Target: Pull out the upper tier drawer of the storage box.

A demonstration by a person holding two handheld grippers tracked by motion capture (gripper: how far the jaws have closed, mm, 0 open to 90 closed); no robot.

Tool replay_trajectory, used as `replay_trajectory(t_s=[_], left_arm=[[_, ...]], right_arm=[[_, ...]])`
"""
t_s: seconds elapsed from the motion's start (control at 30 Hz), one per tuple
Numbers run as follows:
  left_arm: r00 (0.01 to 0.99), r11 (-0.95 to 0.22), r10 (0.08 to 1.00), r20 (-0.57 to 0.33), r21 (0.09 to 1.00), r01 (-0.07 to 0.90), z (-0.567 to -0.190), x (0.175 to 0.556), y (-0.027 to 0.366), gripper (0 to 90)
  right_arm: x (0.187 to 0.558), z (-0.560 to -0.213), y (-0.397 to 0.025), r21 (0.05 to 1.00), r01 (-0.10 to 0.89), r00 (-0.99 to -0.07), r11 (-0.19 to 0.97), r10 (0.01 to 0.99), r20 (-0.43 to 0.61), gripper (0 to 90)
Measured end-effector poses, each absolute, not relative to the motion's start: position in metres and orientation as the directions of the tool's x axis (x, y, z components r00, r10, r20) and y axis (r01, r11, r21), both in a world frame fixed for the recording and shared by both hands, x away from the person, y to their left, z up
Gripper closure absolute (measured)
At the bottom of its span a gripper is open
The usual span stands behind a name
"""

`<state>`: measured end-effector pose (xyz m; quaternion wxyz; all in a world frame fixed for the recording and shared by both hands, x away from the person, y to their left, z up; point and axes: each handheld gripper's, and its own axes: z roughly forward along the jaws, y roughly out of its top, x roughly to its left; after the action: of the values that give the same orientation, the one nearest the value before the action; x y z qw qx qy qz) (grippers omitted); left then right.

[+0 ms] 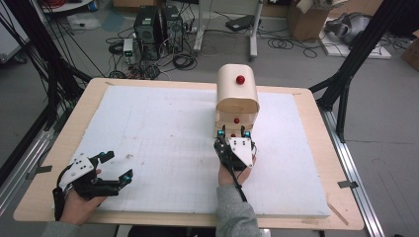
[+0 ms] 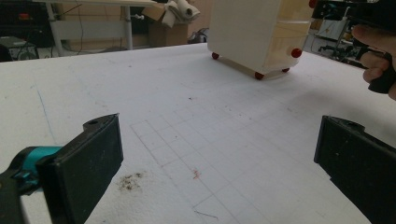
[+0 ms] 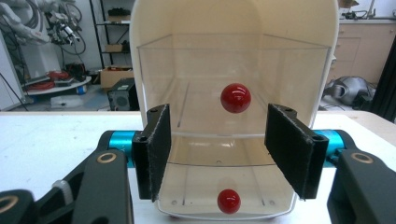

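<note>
White gridded sheet [image 1: 163,133] covering a wooden worktop [image 1: 59,148]; cream cabinet [image 1: 237,94], round-topped, standing on the sheet right of centre and toward the far edge; clear drawers in its front, each with a red knob [image 3: 235,98], upper drawer knob at mid-height in the right gripper view, lower knob [image 3: 229,200] near the base; a further red knob [image 1: 240,79] on the cabinet's top in the high view; small red feet [image 2: 259,75] under the cabinet, seen from the left gripper view. Right tongs [image 1: 232,132]: held in the person's right hand [image 1: 237,170] directly before the cabinet front; jaws released, standing apart to either side of the drawers, the pads [image 3: 159,149] level with the seam between upper and lower drawer, not touching either knob; whether the pads touch the drawer fronts cannot be told. Left tongs [image 1: 116,166]: held in the left hand [image 1: 81,202] at the near left corner of the sheet, well apart from the cabinet; jaws spread wide, nothing between them, pointing across the sheet toward the cabinet. Dark smudge [image 2: 130,182] and small red fleck [image 2: 196,174] on the sheet just ahead of the left tongs. Floor beyond the worktop: computer towers [image 1: 158,32], loose cables, cardboard boxes [image 1: 309,19].
</note>
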<state>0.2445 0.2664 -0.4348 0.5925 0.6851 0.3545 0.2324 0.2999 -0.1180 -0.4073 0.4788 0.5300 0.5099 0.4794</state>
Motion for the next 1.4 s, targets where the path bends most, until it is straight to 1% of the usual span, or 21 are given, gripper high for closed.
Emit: replay_trajectory(t_s=[0.4, 0.57, 1.0, 1.07, 1.13, 1.17, 1.2, 1.4], left_arm=[[0.641, -0.047, 0.761, -0.102, 0.976, 0.212, -0.436, 0.245, 0.266, 1.8], [0.643, -0.050, 0.759, -0.102, 0.976, 0.213, -0.436, 0.245, 0.266, 1.7], [0.645, -0.049, 0.757, -0.104, 0.975, 0.215, -0.436, 0.245, 0.265, 1.7], [0.644, -0.049, 0.758, -0.104, 0.975, 0.215, -0.436, 0.245, 0.265, 1.8], [0.643, -0.049, 0.758, -0.105, 0.975, 0.216, -0.436, 0.245, 0.265, 1.7], [0.645, -0.050, 0.757, -0.104, 0.975, 0.216, -0.436, 0.245, 0.265, 1.7], [0.646, -0.051, 0.757, -0.104, 0.975, 0.216, -0.436, 0.245, 0.265, 1.7], [0.647, -0.051, 0.755, -0.104, 0.975, 0.217, -0.436, 0.245, 0.265, 1.7]], right_arm=[[0.313, -0.409, -0.126, 0.995, 0.093, 0.029, -0.036, 0.999, 0.034, 40.2], [0.321, -0.401, -0.125, 0.996, 0.087, 0.019, -0.019, 1.000, 0.018, 40.0], [0.324, -0.400, -0.127, 0.996, 0.086, 0.024, -0.024, 0.999, 0.022, 40.1], [0.324, -0.400, -0.127, 0.996, 0.087, 0.027, -0.017, 1.000, 0.015, 42.1], [0.323, -0.400, -0.126, 0.996, 0.084, 0.029, -0.007, 1.000, 0.005, 45.4], [0.323, -0.400, -0.125, 0.997, 0.083, 0.031, 0.001, 1.000, -0.004, 49.5], [0.323, -0.400, -0.125, 0.997, 0.083, 0.031, 0.001, 1.000, -0.004, 49.5], [0.322, -0.399, -0.124, 0.997, 0.079, 0.029, 0.012, 0.999, -0.014, 59.9]])
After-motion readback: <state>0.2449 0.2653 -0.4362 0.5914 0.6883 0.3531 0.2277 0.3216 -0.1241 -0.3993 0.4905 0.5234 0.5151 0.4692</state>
